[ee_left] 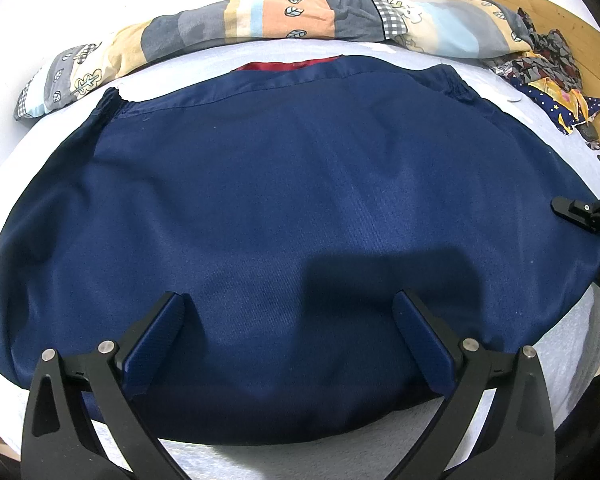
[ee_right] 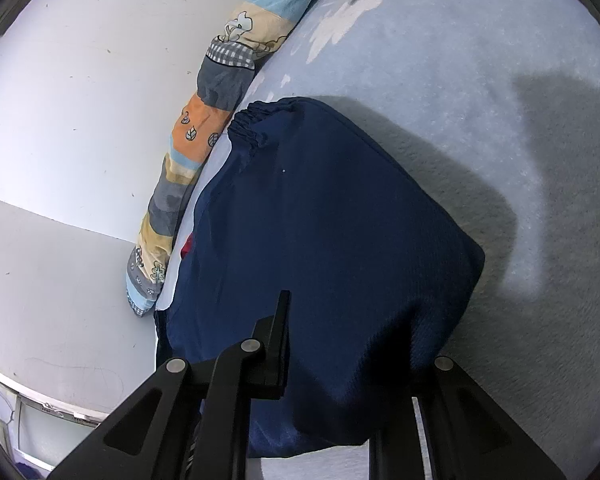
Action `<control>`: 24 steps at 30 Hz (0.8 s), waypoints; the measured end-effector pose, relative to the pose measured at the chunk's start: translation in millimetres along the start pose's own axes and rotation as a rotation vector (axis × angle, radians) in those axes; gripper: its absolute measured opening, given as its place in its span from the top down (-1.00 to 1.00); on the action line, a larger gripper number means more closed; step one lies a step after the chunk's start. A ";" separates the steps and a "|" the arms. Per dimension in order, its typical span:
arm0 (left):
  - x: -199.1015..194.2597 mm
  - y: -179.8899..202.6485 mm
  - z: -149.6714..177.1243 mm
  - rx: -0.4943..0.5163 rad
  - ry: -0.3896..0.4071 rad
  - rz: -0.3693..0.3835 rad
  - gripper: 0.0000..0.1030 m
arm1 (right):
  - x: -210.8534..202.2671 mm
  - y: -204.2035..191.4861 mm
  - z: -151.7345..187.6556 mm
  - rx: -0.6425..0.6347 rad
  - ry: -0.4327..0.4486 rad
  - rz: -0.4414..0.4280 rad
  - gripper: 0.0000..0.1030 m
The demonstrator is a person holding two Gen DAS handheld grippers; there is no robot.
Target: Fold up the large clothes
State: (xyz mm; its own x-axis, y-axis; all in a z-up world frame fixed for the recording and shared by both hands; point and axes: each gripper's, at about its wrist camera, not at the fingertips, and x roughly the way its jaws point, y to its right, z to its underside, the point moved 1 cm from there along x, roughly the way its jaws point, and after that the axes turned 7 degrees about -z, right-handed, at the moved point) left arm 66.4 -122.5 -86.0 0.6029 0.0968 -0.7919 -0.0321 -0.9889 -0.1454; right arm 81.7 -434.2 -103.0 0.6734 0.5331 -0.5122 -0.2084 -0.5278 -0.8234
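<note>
A large navy blue garment (ee_left: 284,208) with an elastic hem and a red lining (ee_left: 296,66) lies spread flat on the pale blue bed sheet (ee_left: 572,344). My left gripper (ee_left: 290,320) hovers over its near edge, jaws wide apart and empty. In the right wrist view a lifted fold of the same garment (ee_right: 332,240) drapes between and over the fingers of my right gripper (ee_right: 364,360); the left finger (ee_right: 280,340) shows, the right one is covered by cloth. The right gripper also shows at the right edge of the left wrist view (ee_left: 588,212).
A rolled patchwork quilt (ee_left: 260,20) lies along the far side against the white wall (ee_right: 80,80). A heap of patterned clothes (ee_left: 548,68) sits at the far right by a wooden headboard (ee_left: 540,12). Bare sheet (ee_right: 480,80) extends to the right of the garment.
</note>
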 end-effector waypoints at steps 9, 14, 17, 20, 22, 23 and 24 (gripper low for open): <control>-1.3 0.0 -0.2 -0.001 0.005 -0.002 -1.00 | 0.1 -0.4 0.2 -0.003 0.000 0.002 0.67; -1.2 0.0 -0.6 -0.001 0.005 -0.002 -1.00 | 0.0 -0.2 0.6 -0.003 0.001 0.002 0.67; -1.1 0.0 -0.9 -0.001 0.007 -0.002 -1.00 | 0.0 -0.3 0.6 -0.008 0.002 0.005 0.67; -1.3 0.0 -0.4 -0.001 0.008 -0.003 -1.00 | -0.1 -4.3 0.7 -0.030 0.004 0.016 0.70; -1.4 0.1 -0.2 -0.001 0.009 -0.003 -1.00 | 0.6 -12.3 1.8 -0.077 0.008 0.049 0.71; -1.4 0.2 -0.1 -0.001 0.010 -0.003 -1.00 | 0.8 -15.6 2.5 -0.097 0.009 0.063 0.71; -1.6 0.4 0.1 0.000 0.012 -0.004 -1.00 | 1.2 -19.0 3.1 -0.119 0.010 0.080 0.71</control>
State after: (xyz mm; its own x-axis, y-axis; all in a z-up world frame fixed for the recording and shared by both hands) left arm 65.3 -123.0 -84.9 0.6127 0.0992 -0.7840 -0.0299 -0.9885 -0.1484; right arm 84.3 -421.5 -88.7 0.6655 0.4798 -0.5718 -0.1765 -0.6432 -0.7451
